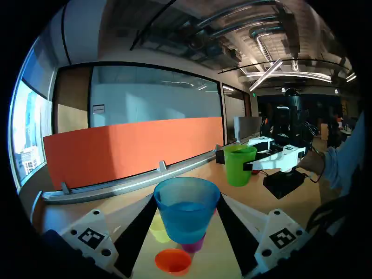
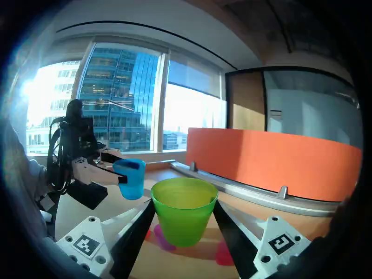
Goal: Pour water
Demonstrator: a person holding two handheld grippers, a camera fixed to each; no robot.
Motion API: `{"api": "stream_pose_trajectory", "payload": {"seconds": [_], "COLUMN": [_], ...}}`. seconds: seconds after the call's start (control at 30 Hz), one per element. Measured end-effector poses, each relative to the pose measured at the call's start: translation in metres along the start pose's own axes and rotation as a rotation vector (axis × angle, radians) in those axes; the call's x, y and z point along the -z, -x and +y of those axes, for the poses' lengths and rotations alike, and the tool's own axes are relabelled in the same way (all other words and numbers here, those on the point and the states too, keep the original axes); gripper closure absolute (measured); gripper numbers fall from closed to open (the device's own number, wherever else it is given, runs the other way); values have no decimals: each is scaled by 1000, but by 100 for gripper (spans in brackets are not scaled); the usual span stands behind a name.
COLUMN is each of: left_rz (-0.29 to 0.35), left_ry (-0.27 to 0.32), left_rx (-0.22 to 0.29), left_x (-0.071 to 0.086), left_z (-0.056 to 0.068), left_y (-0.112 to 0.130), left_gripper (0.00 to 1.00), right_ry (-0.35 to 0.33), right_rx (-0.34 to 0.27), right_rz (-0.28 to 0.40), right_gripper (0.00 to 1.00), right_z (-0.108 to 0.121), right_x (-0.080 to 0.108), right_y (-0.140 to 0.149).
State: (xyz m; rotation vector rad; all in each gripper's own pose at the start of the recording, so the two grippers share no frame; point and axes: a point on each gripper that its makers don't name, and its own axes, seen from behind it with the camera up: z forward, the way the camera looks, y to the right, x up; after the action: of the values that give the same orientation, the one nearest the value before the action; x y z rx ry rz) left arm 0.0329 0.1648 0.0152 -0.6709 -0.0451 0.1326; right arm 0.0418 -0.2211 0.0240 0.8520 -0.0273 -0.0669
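A translucent blue plastic cup [image 1: 186, 216], partly filled with water, is gripped upright between the fingers of the left claw [image 1: 187, 202] and held above a small orange cup [image 1: 173, 261] on the wooden counter [image 1: 218, 265]. A green plastic cup [image 2: 184, 216] is clamped upright by the right claw [image 2: 183, 207], near the blue one.

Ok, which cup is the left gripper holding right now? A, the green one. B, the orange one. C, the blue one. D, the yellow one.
C: in the left gripper view, the left gripper has its fingers clamped on both sides of the blue cup, while the green cup sits in the right gripper and the orange cup stands on the table below.
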Motion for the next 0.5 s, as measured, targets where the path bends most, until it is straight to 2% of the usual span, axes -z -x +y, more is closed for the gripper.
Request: {"api": "stream_pose_trajectory", "payload": {"seconds": [0.2,0.5], "left_rz": [26,33], "left_ry": [-13,-51], "left_rx": [-57,-181], "left_x": [2,3], "left_z": [-4,-13], "left_y": [-19,-41], "left_gripper": [13,13], "right_ry": [-18,-45], "right_rx": [-3,-4], "right_rz": [2,0], "right_gripper": [10,10], "right_z": [-6,-16], "right_x": [-4,-9], "right_y": [0,2]}}
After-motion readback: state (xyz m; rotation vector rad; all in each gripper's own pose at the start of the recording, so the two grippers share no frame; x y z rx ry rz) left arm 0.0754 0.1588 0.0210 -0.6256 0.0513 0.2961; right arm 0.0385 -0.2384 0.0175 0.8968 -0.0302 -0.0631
